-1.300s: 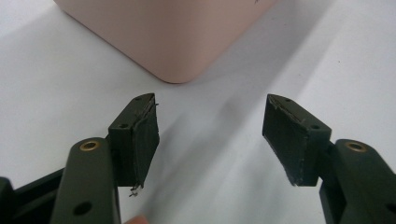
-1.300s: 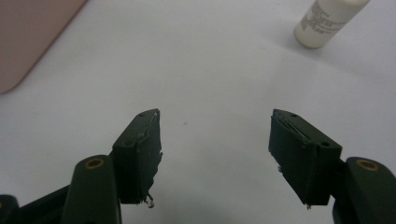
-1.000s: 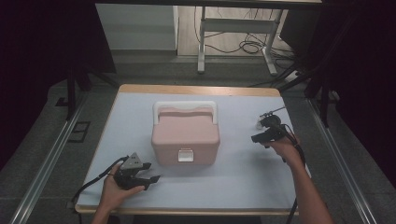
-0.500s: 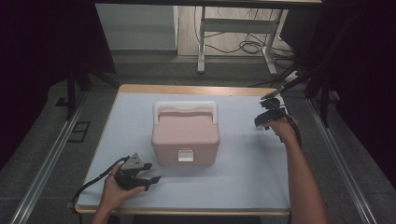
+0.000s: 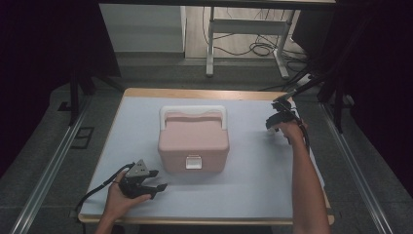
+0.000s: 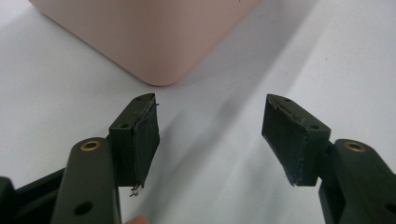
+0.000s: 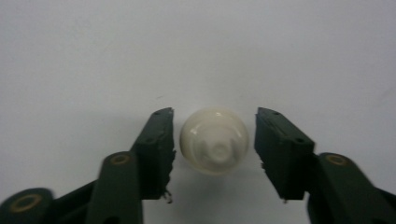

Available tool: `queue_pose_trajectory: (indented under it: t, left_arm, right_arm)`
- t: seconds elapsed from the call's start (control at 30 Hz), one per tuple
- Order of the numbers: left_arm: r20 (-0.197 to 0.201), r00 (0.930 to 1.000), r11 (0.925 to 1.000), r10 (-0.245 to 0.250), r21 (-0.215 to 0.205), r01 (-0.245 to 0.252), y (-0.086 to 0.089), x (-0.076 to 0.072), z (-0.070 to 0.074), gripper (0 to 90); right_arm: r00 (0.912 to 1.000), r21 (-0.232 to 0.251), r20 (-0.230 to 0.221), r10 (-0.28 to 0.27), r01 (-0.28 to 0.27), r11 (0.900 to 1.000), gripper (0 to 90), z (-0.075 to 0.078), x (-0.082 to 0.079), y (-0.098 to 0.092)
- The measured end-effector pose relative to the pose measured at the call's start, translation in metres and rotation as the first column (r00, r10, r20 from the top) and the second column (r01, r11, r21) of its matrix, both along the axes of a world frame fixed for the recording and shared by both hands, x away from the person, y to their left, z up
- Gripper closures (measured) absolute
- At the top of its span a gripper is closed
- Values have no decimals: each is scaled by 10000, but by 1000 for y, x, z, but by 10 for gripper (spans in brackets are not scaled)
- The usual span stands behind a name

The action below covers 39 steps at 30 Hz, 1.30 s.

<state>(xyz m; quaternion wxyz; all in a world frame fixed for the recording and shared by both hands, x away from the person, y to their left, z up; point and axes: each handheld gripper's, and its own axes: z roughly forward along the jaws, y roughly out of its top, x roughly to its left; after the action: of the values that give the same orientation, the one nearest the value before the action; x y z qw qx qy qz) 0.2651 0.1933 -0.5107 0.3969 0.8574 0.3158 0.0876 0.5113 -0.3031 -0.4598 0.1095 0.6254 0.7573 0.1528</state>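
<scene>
Now we have our right gripper down over a small white ball on the right side of the table – its jaws have just been closing in, and the ball sits between them with a little gap on each side, so they are not pinching it yet. Our left gripper rests near the front left edge with its jaws wide apart and nothing in them, close to a corner of the pink box.

We think the ball could roll off – it is round and smooth, so if one jaw touches first it may get pushed away, maybe to the table's right edge.

A white sheet covers the table. Around it the room is dark, with a grey floor and cables behind
</scene>
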Motion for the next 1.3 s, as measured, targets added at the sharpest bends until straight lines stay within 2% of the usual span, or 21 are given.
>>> queue_pose_trajectory:
  t: [0.1, 0.2, 0.37, 0.53, 0.7, 0.77, 0.87, 1.07, 1.2, 1.3]
  left_arm:
    - [-21, 10000, 10000, -19, 6, 19, 0, 0, 0, 368]
    - [-26, 10000, 10000, -42, 21, 42, 0, -1, 0, 379]
    - [-12, 10000, 10000, 1, 61, -1, 0, 0, 0, 381]
    - [-20, 10000, 9999, 55, 158, -55, 0, 0, -1, 380]
    - [-41, 9999, 9999, 115, 8, -115, 1, -1, 2, 380]
    - [-49, 9999, 9993, 91, -355, -93, 2, -2, 4, 380]
    - [57, 9998, 9994, 186, -285, -184, 2, -3, 7, 381]
    - [63, 9997, 9995, 242, -224, -240, 1, -4, 7, 380]
    - [50, 9997, 9995, 247, -190, -246, 1, -3, 6, 380]
    - [38, 9997, 9995, 251, -167, -250, 0, -2, 5, 380]
  right_arm:
    - [9998, -297, -99, 171, -174, 9994, 590, -4, 1, 3]
    - [9997, -286, -124, 195, -198, 9994, 598, -4, 1, 3]
    - [9968, -269, -249, 758, -764, 9967, 600, 1, -5, 3]
    - [9840, -368, -147, 1778, -1783, 9833, 601, 15, -22, 9]
    - [9686, -162, 71, 2485, -2484, 9685, 600, 23, -45, 17]
    - [9595, -209, 73, 2816, -2814, 9594, 600, 26, -54, 21]
    - [9428, -205, 116, 3331, -3329, 9428, 600, 28, -69, 30]
    - [8951, -245, 10, 4459, -4457, 8948, 600, 23, -101, 52]
    - [8609, -658, -447, 5068, -5087, 8584, 600, 15, -117, 64]
    - [8482, -611, -617, 5261, -5293, 8462, 599, 10, -124, 69]
